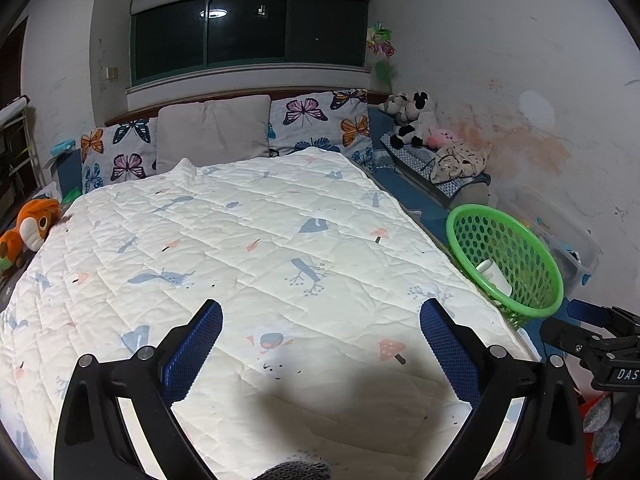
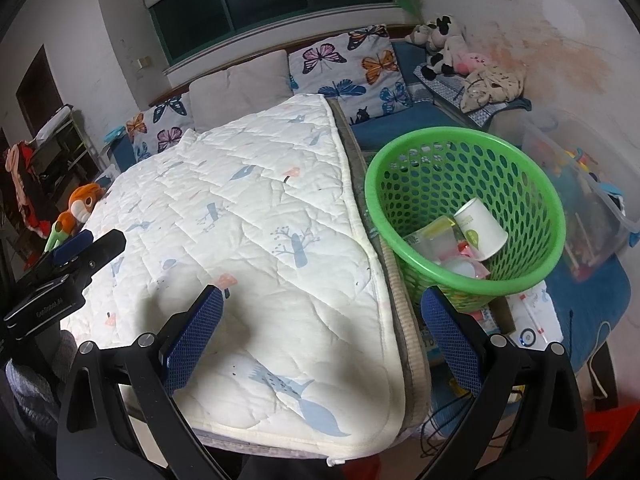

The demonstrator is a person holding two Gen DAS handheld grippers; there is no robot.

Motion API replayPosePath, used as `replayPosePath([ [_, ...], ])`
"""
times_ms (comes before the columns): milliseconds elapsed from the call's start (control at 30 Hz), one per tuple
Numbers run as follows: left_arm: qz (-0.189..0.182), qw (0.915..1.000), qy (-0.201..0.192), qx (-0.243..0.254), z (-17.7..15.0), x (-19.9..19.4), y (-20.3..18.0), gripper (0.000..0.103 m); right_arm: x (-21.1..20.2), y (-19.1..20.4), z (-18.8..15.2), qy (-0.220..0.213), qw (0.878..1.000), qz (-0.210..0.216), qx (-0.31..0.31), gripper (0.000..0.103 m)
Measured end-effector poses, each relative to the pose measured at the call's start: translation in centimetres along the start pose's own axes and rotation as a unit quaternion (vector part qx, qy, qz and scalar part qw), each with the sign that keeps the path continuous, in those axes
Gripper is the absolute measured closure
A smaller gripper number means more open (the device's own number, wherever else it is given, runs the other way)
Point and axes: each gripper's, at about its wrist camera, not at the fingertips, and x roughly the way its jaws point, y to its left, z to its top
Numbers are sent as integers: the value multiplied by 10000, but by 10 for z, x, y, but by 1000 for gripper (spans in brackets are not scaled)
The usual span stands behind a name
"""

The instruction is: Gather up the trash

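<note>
A green perforated basket stands beside the bed on the right; it also shows in the left wrist view. Inside it lie a white paper cup and several wrappers. The cup also shows in the left wrist view. My left gripper is open and empty above the white quilt. My right gripper is open and empty over the quilt's right edge, just in front of the basket. Each gripper shows at the edge of the other's view.
Butterfly pillows and a grey pillow line the headboard. An orange plush toy lies at the bed's left edge. Plush toys and a clear storage box sit right of the basket. A blue chair cushion is near.
</note>
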Motion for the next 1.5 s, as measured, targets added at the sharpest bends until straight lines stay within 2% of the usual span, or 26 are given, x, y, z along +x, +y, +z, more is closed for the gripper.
replayPosePath([
  [1500, 60, 9999, 58, -95, -5, 7, 4, 7, 10, 9, 0, 120, 9998, 107, -97, 5],
])
